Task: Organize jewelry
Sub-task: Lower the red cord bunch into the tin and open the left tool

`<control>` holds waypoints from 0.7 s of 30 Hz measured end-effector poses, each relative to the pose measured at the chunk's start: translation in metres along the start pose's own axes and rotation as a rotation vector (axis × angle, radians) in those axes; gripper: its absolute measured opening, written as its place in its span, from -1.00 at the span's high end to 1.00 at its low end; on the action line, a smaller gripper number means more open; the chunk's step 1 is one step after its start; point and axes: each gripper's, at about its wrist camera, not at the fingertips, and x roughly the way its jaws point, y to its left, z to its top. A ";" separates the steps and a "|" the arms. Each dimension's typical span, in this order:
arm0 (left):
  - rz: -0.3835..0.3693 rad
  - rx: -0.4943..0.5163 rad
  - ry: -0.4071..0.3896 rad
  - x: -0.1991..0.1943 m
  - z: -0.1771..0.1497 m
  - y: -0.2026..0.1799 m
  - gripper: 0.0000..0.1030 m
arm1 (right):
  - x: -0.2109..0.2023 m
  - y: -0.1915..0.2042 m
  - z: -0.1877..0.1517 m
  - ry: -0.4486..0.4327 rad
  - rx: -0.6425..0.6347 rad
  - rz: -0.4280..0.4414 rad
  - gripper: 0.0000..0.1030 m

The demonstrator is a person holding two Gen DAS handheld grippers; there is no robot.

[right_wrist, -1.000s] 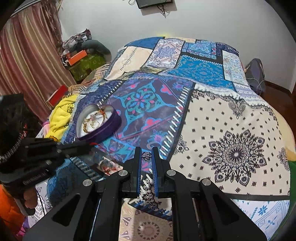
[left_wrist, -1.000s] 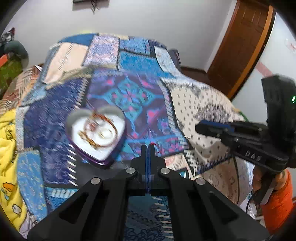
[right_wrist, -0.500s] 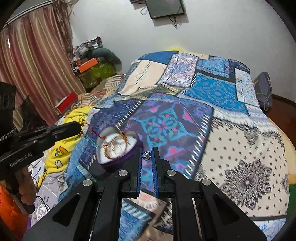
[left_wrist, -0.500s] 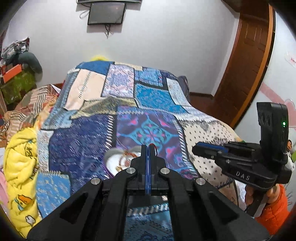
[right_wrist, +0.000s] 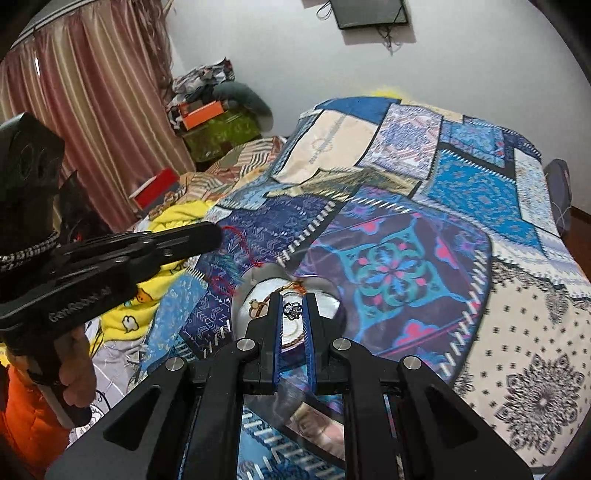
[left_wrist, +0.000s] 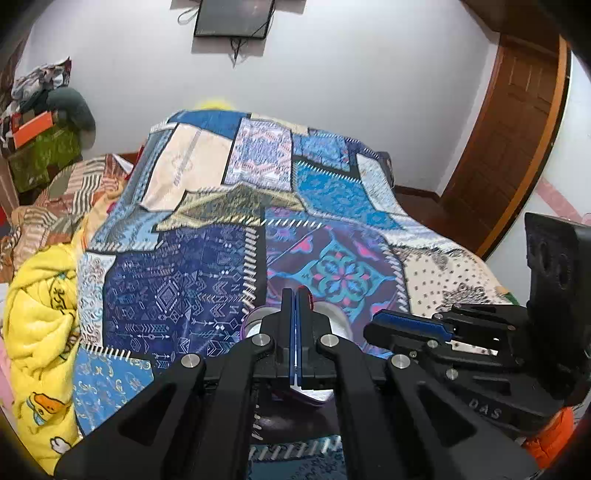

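A heart-shaped box (right_wrist: 327, 301) with a white inside and a purple rim lies on the patchwork quilt (right_wrist: 391, 273), with gold bangles (right_wrist: 258, 306) in it. My right gripper (right_wrist: 293, 300) hovers just over the box, shut on a small silver charm (right_wrist: 293, 311). My left gripper (left_wrist: 296, 293) is shut with a red thread (right_wrist: 242, 243) dangling from its tip; a bit of that thread (left_wrist: 311, 295) shows beside the fingers. In the left wrist view the box (left_wrist: 334, 314) is mostly hidden behind those fingers. The right gripper (left_wrist: 376, 325) reaches in from the right.
A yellow blanket (left_wrist: 40, 306) is bunched along the bed's left side. Clothes and boxes (right_wrist: 214, 110) are piled by the striped curtain (right_wrist: 92, 110). A screen (left_wrist: 234, 16) hangs on the far wall and a wooden door (left_wrist: 506, 147) stands at the right.
Both views have tipped up and drawn back, so the box has slid down behind the fingers. Each gripper keeps its hold; the wall screen has come into sight.
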 end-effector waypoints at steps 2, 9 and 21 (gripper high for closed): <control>-0.005 -0.008 0.014 0.007 -0.003 0.003 1.00 | 0.010 0.000 0.000 0.018 -0.003 0.001 0.82; 0.000 -0.014 0.061 0.028 -0.013 0.011 1.00 | 0.031 -0.004 -0.001 0.058 -0.007 -0.010 0.82; -0.004 -0.007 0.068 0.020 -0.016 0.013 0.89 | 0.043 0.000 -0.002 0.090 -0.023 -0.030 0.82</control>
